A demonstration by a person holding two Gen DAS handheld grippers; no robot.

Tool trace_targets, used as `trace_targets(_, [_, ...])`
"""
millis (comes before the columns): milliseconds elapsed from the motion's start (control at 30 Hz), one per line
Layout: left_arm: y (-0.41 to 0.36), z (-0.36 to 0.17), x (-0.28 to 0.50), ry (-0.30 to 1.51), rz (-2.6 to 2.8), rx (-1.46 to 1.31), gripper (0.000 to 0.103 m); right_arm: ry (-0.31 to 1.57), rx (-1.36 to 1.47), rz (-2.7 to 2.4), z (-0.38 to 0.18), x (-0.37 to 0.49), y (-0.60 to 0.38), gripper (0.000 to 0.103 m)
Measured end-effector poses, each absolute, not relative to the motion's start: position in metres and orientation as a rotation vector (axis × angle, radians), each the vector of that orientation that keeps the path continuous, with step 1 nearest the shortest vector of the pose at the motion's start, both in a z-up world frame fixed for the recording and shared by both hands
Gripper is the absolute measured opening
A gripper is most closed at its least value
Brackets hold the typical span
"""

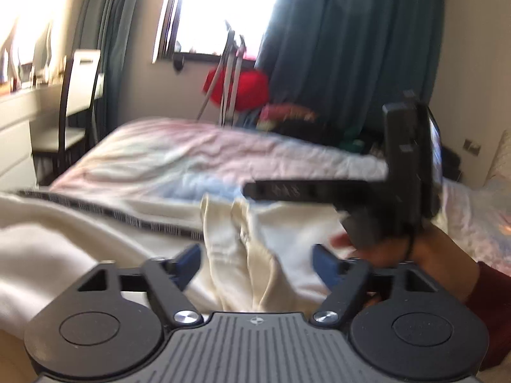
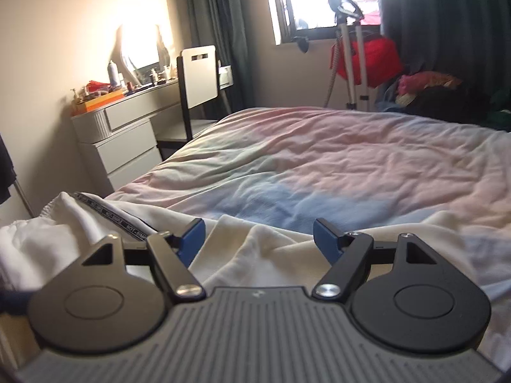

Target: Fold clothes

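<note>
Cream garment (image 2: 271, 249) with printed black band, rumpled on pastel bedspread (image 2: 335, 159)

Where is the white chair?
In the right wrist view the white chair stands upper left of centre, between the grey dresser and the bed.

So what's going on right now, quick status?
Left gripper open, right gripper open, neither holding anything. Cream garment lying rumpled on the bed, under both. Nothing in the way.
</note>
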State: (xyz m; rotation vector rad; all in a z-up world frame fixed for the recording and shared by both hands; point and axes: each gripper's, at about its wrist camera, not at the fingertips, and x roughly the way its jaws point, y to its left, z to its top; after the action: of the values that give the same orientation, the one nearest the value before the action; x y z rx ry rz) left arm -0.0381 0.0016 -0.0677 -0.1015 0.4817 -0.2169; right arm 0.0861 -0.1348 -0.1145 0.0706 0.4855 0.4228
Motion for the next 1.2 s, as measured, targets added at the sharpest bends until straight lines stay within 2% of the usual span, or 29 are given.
trace_targets(267, [0.005,-0.057,-0.068,0.398,-0.161,-0.038,0.085,0.412,0.055,0.329,-0.085,0.029,-0.17,0.076])
trace_targets(333, [0.014,-0.05,-0.073,0.378,-0.145,-0.041,0.092,0.403,0.087,0.306,-0.08,0.019,-0.181,0.076])
trace_targets(433, [0.026,-0.04,-0.081,0.347,-0.121,-0.045,0.096,0.387,0.154,0.29,-0.069,0.003,-0.2,0.076])
trace_targets(533, [0.05,-0.04,-0.081,0.394,-0.072,-0.108,0.099,0.36,0.218,0.263,-0.057,-0.019,-0.217,0.076])
trace_targets(933, [0.253,-0.052,-0.073,0.659,0.346,-0.996,0.099,0.338,0.234,0.179,-0.055,-0.049,-0.225,0.076])
trace_targets(1067, [0.304,-0.087,-0.086,0.657,0.374,-1.309,0.099,0.349,0.231,0.163,-0.061,-0.049,-0.221,0.076])
trace_targets(1200, [0.32,-0.119,-0.082,0.606,0.411,-1.394,0.097,0.378,0.208,0.167,-0.07,-0.044,-0.217,0.076])
